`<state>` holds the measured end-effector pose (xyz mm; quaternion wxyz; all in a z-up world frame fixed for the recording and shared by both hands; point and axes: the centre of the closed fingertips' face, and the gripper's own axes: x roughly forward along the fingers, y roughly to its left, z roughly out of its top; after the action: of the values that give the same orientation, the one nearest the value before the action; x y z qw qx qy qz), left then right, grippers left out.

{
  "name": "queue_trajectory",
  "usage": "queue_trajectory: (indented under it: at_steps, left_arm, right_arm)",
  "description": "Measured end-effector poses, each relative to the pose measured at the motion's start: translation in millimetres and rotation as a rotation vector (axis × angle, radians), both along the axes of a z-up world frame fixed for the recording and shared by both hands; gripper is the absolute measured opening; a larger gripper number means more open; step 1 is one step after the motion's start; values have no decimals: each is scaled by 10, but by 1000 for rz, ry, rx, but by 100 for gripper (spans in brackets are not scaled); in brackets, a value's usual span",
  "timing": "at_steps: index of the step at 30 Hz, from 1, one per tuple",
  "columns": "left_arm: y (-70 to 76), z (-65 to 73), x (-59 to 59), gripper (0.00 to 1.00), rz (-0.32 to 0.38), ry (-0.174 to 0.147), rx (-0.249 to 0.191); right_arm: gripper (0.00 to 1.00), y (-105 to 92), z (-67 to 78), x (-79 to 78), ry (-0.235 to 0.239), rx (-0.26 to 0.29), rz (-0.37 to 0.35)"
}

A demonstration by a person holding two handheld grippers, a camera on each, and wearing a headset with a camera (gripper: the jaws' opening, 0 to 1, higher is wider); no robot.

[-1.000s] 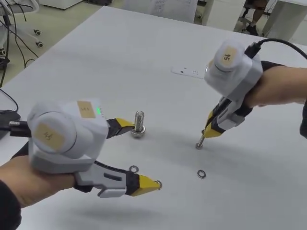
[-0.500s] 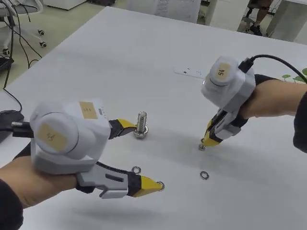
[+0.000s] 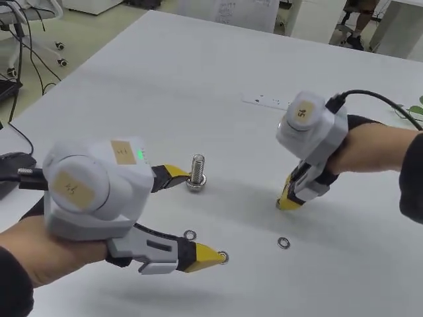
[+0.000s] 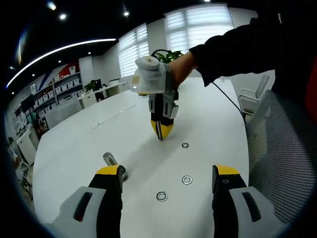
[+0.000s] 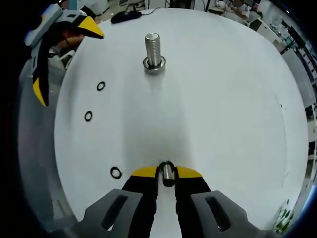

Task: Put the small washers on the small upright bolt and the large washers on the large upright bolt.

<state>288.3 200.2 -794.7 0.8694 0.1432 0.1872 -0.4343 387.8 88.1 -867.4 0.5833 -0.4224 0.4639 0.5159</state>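
Small bolt (image 5: 168,174) clamped between nearly closed jaws of right gripper (image 5: 167,168). From it, large bolt (image 5: 153,49) stood on table (image 5: 223,99) at 12 o'clock, nearest washer (image 5: 116,172) at 9. Left gripper (image 3: 193,213) held wide.

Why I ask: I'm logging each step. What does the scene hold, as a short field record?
left claw: open, above the table
right claw: shut on small bolt, tips down at the table
large bolt: upright, apart from both claws
loose washers: three, flat on the table, none on a bolt yet
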Motion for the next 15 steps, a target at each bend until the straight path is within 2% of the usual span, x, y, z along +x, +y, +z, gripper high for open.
queue_trajectory:
  at_steps: [15]
  left_arm:
    - [8,-8,5,73,3,2,0]
  right_arm:
    - [15,10,15,13,-7,5,-3]
